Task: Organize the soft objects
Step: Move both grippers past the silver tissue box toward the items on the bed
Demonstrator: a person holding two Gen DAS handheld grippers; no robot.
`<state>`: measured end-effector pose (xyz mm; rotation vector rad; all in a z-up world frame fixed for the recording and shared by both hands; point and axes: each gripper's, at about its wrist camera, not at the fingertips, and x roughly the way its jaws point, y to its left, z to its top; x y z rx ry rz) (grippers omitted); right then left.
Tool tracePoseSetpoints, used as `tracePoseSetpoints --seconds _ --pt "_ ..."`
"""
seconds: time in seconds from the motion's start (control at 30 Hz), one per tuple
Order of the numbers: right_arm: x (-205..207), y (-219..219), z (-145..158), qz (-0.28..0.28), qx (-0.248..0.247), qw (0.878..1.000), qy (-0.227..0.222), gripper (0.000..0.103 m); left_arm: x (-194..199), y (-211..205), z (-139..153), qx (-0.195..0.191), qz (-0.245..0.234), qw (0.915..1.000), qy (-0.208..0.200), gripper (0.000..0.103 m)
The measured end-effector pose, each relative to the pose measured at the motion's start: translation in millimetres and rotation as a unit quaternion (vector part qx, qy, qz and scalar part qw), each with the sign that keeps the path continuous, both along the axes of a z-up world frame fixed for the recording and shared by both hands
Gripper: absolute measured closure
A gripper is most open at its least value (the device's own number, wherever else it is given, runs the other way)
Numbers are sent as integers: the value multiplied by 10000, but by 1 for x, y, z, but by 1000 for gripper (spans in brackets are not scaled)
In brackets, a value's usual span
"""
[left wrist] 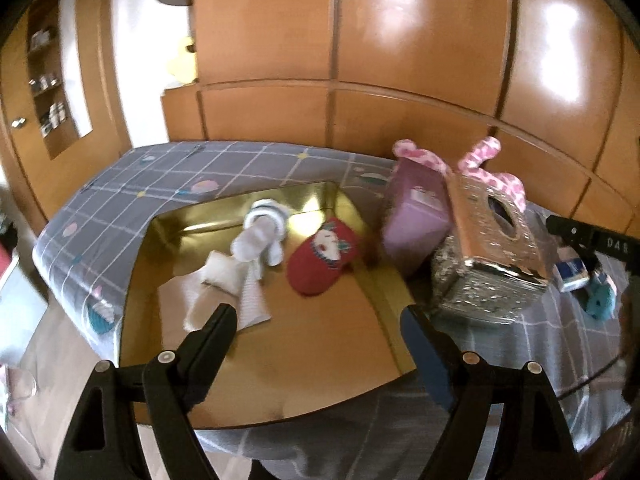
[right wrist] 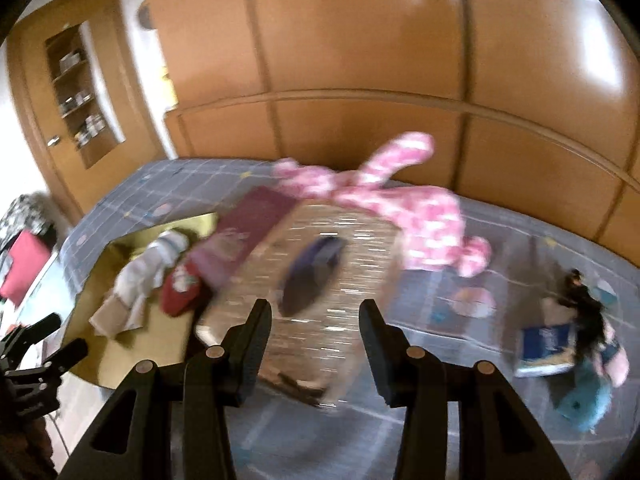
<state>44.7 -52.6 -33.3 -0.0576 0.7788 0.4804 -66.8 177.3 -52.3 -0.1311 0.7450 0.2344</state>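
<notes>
While the sorting stands part done, the bed (left wrist: 168, 176) carries a gold box (left wrist: 224, 216) already holding a white plush (left wrist: 260, 236), red mitten (left wrist: 320, 256) and folded cloths (left wrist: 216, 284). Left outside it: the pink spotted plush (right wrist: 408, 208) behind the glittery tissue box (left wrist: 488, 256), and a teal toy (right wrist: 584, 400). Left tongs (left wrist: 318, 330) and right tongs (right wrist: 316, 320) stand apart, empty.

Black tongs (left wrist: 320, 320), silver pivot screws
</notes>
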Motion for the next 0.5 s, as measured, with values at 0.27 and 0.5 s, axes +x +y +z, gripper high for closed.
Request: tracePoseSetpoints --seconds 0.27,0.5 --pt "19 -113 -4 -1220 45 9925 58 57 20 -43 9 193 -660 9976 9 19" --pt "29 -247 -13 -3018 198 9531 67 57 41 -99 18 253 -1539 9878 -27 19"
